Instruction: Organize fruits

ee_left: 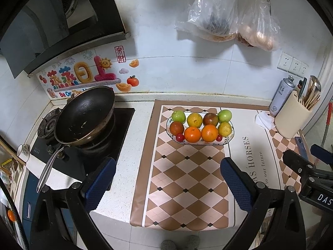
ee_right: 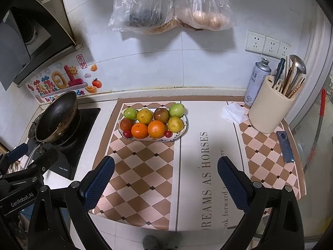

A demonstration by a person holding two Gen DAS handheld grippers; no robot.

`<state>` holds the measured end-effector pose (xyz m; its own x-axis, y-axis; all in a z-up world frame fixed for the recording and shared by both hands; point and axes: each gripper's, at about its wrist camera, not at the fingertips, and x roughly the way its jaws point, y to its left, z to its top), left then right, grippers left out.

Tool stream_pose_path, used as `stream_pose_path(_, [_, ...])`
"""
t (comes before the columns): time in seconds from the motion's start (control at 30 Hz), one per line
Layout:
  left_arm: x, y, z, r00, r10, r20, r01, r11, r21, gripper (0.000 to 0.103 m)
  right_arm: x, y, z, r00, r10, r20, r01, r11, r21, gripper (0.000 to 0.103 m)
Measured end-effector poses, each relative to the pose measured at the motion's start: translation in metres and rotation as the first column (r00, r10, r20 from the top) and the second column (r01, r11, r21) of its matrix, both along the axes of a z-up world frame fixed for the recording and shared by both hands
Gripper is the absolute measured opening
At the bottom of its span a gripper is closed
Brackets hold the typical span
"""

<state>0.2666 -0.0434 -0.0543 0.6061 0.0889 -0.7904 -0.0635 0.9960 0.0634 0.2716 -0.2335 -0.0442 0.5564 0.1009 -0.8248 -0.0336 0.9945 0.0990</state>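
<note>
An oval white plate [ee_left: 229, 140] [ee_right: 183, 132] sits on the checkered mat at the back of the counter. It holds two green apples [ee_left: 178, 116] [ee_right: 130, 113], two oranges [ee_left: 192, 134] [ee_right: 139, 130], two yellow-green citrus, two dark red fruits and two small red ones. My left gripper [ee_left: 166, 185] is open and empty, held above the mat's front, well short of the plate. My right gripper [ee_right: 166, 184] is open and empty, right of the left one; it also shows in the left wrist view [ee_left: 308, 160].
A black wok [ee_left: 84, 114] [ee_right: 57, 116] sits on the stove at the left. A cream utensil holder [ee_left: 290, 116] [ee_right: 268, 108], a spray can [ee_right: 257, 81], a tissue [ee_right: 233, 112] and a phone [ee_right: 285, 146] stand at the right. Plastic bags [ee_right: 170, 4] hang on the wall.
</note>
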Motion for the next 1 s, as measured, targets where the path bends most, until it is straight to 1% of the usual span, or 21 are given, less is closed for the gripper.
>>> stream_pose_path(0.5, [-0.005,0.002,0.003,1.000,-0.002,0.001,0.002,1.000,0.000,0.103,-0.008,0.000,0.003,1.000,0.000,0.002,0.000,1.000,-0.006,0.101])
stream_pose_path(0.63, [-0.005,0.001,0.002,1.000,-0.001,0.002,0.001,1.000,0.000,0.103,-0.012,0.001,0.004,1.000,-0.004,0.011,0.004,1.000,-0.021,0.101])
stream_pose_path(1.0, [-0.010,0.003,0.004,1.000,-0.005,0.005,0.005,1.000,0.001,0.103,-0.013,0.001,0.005,1.000,-0.003,0.010,0.003,1.000,-0.022,0.101])
